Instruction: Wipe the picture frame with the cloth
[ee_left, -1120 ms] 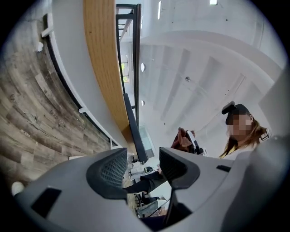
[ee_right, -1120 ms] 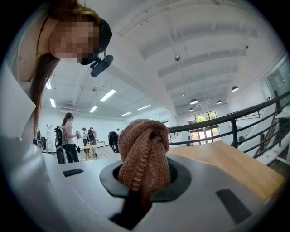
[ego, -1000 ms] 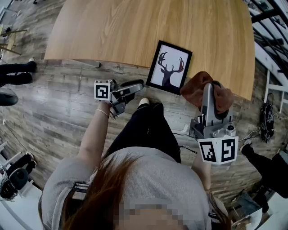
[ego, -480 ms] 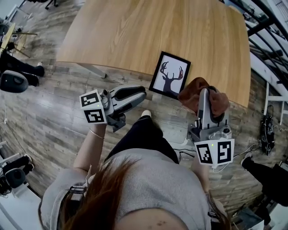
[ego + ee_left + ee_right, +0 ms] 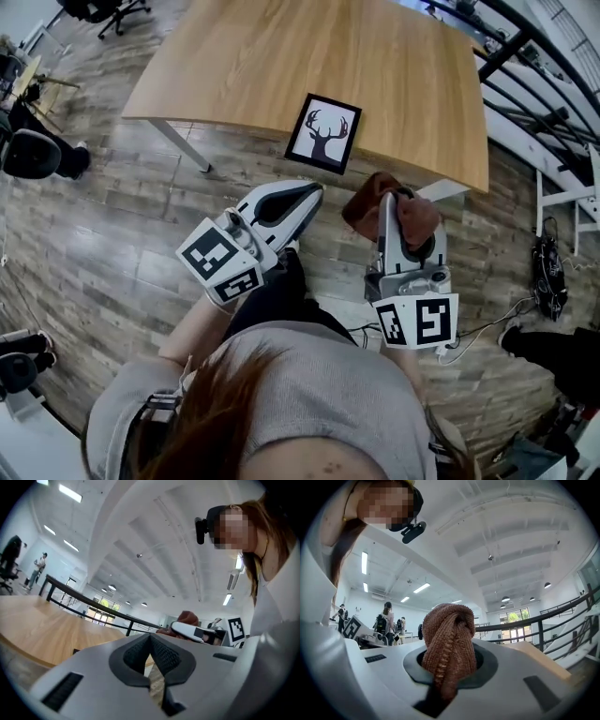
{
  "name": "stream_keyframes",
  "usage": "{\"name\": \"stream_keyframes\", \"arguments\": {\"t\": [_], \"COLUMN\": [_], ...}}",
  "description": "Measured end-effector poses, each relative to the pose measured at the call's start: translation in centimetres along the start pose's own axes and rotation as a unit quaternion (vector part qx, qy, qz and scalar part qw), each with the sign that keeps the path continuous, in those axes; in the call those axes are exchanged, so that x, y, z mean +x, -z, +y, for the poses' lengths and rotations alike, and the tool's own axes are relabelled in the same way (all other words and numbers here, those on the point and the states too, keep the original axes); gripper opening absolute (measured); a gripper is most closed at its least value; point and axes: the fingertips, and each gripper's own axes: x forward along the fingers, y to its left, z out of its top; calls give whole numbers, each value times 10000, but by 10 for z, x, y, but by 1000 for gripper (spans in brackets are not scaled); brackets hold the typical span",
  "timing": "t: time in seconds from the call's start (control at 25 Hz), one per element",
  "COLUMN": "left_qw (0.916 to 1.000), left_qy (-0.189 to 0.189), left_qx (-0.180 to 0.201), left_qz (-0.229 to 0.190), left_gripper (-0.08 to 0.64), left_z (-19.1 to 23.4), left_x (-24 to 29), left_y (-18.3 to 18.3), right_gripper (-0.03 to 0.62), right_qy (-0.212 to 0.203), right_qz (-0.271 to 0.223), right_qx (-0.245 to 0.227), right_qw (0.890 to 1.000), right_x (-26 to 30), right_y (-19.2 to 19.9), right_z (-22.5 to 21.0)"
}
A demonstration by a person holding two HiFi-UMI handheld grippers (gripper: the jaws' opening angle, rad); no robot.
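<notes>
The black-framed picture of a deer silhouette is lying flat near the front edge of the light wooden table. At its 6 o'clock, the left gripper is sitting fully closed, gripping nothing. At 5 o'clock from the frame, the right gripper is clamping 1 bunched rust-brown knitted cloth.
</notes>
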Motion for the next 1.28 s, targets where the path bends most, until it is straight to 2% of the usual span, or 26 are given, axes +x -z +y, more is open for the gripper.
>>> {"name": "stream_keyframes", "arguments": {"t": [0.08,0.2,0.36,0.48,0.76,1.04,1.28], "left_qw": [9995,9984,9977,9970,9956,9947,9948], "left_qy": [-304,-557,-667,-734,-802,-804,-768], "left_qx": [61,64,130,191,358,364,392], "left_qz": [-90,-117,-65,-152,-322,-530,-541], "left_gripper": [8,8,8,8,8,8,8], "left_z": [-24,-59,-99,-113,-124,-111,-106], "left_x": [-11,-23,-40,-50,-66,-89,-92], "left_y": [6,21,27,20,9,-14,-20], "right_gripper": [74,74,74,74,74,74,72], "right_qy": [-30,-113,-269,-343,-310,-232,-111], "right_qz": [-29,-44,-113,-149,-187,-303,-340], "right_qx": [-14,-60,-59,-72,-98,-251,-246], "right_qw": [10000,9999,9996,9993,9993,9990,9991], "right_x": [-31,-70,-106,-120,-128,-117,-114], "right_y": [-2,-5,-16,-23,-26,-34,-37], "right_z": [11,24,44,57,74,108,115]}}
